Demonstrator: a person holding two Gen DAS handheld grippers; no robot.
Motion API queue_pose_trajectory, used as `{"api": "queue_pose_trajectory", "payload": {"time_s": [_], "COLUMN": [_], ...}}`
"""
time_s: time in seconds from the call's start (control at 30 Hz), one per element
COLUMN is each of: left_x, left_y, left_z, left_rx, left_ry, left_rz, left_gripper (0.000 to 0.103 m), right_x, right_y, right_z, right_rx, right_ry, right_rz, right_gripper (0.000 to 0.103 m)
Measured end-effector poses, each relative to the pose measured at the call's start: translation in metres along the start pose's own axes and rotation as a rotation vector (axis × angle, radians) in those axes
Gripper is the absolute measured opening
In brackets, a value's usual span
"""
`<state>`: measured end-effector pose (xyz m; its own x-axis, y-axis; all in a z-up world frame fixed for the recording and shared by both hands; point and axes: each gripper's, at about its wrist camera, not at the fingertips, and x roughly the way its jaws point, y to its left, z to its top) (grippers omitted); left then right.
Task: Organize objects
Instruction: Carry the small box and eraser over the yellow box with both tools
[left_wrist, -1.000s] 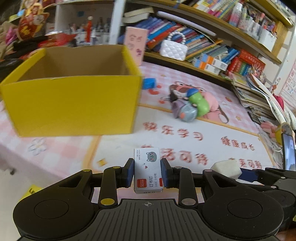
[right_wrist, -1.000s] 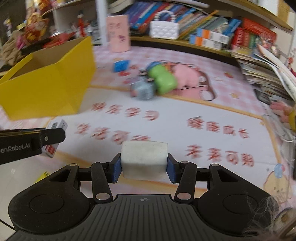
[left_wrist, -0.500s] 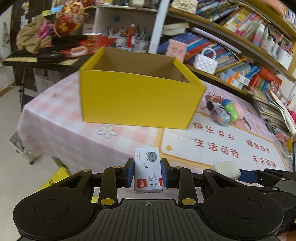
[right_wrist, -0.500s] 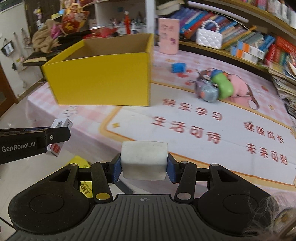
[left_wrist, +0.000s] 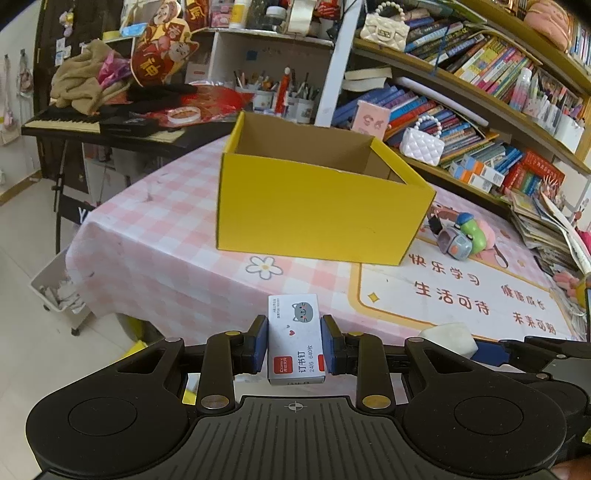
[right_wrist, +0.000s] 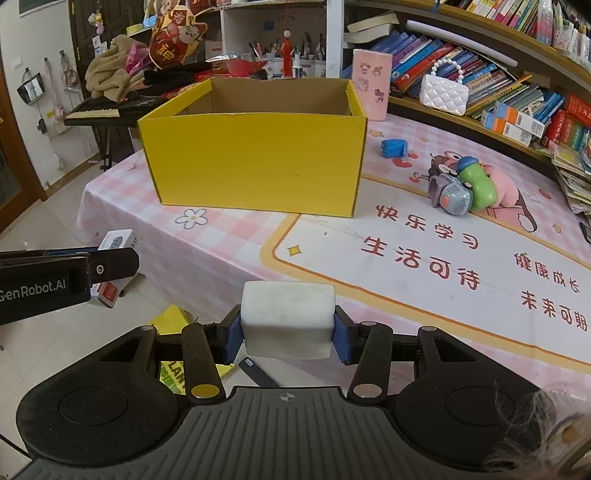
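Left gripper (left_wrist: 294, 345): jaws narrow, blue pads clamped on both sides of a small staple box (left_wrist: 295, 339) (grey cat print, red label), held above the floor just off the table's near edge. Yellow box (right_wrist: 255, 147) sits on the pink checked tablecloth (right_wrist: 207, 243), top open. Right gripper (right_wrist: 287, 334): jaws wider, clamped on a white block (right_wrist: 287, 319), over the table edge.

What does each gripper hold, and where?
Left gripper: small white staple box, by its long sides. Right gripper: white rectangular eraser block, by its ends.
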<state>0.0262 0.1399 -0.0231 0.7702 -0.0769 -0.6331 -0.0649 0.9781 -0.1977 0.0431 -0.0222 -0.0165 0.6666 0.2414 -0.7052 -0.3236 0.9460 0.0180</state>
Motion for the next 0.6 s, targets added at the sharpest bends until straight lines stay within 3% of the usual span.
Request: {"api": "queue_pose_trajectory", "payload": {"time_s": [0.33, 0.6], "left_x": [-0.01, -0.011], "left_y": [0.011, 0.011], "left_z": [0.007, 0.046], "left_rx": [0.009, 0.042], "left_ry": [-0.039, -0.134], "left_rz": [-0.022, -0.044], "left_gripper": [0.028, 0.028], "right_x": [-0.004, -0.005], "right_y": [0.015, 0.013], "right_z": [0.004, 0.033], "right_rx": [-0.002, 0.033], "right_ry": [-0.018, -0.07], "right_rz": [-0.017, -0.03], "right_gripper": [0.045, 0.045]}}
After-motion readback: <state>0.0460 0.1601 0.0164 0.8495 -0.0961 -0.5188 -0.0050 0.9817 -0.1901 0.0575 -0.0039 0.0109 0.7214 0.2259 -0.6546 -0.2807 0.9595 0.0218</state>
